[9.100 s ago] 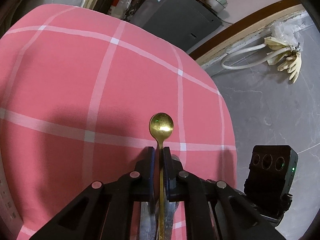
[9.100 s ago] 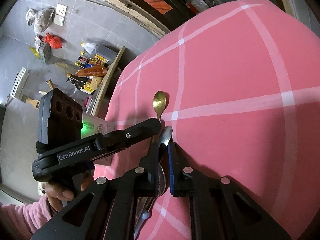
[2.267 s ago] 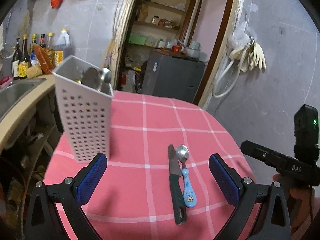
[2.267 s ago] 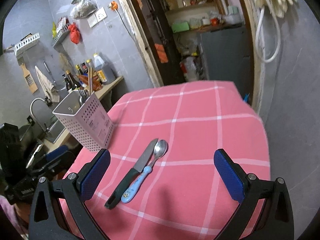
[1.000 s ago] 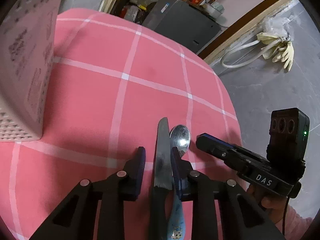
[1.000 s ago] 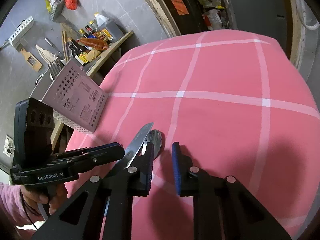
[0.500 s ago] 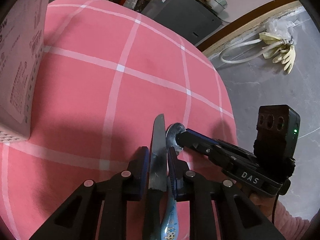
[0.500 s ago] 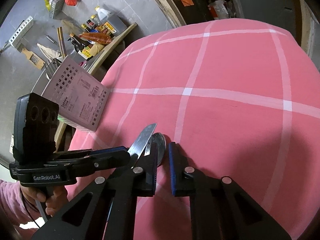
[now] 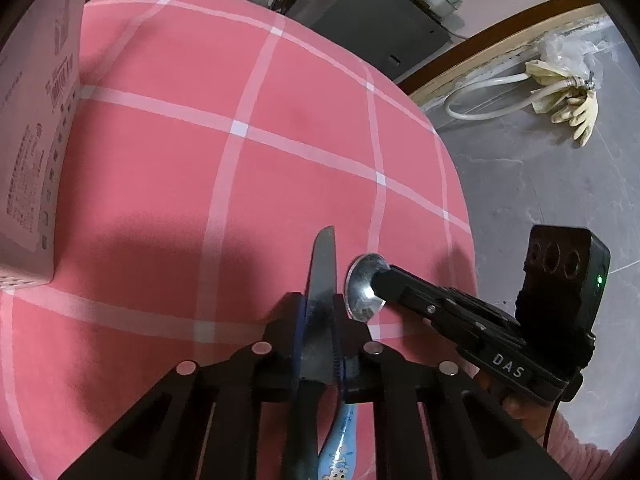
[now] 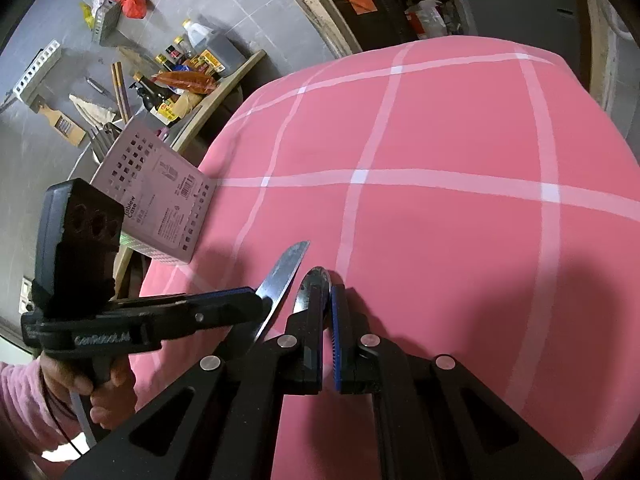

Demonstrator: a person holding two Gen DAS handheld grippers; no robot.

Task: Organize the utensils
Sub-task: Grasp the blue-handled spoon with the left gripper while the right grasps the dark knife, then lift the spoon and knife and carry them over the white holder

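Note:
A dark-handled knife (image 9: 322, 264) lies on the pink checked tablecloth, and my left gripper (image 9: 318, 304) is shut on its blade near the handle. It also shows in the right wrist view (image 10: 282, 270). Beside it lies a spoon (image 9: 362, 292) with a steel bowl and a light blue cartoon handle. My right gripper (image 10: 326, 292) is nearly shut around the spoon's bowl (image 10: 316, 280), which stands on edge between the pads. The perforated utensil holder (image 10: 156, 196) with cutlery inside stands at the table's left edge.
The pink tablecloth (image 9: 280, 128) drops off at the right and far edges. A counter with bottles (image 10: 180, 80) lies behind the holder. A grey cabinet (image 9: 360, 20), a hose and rubber gloves (image 9: 568, 96) are beyond the table.
Both grippers came down onto the table and closed. The left one has clamped the knife blade. The right one has narrowed around the spoon's bowl, tipping it on edge.

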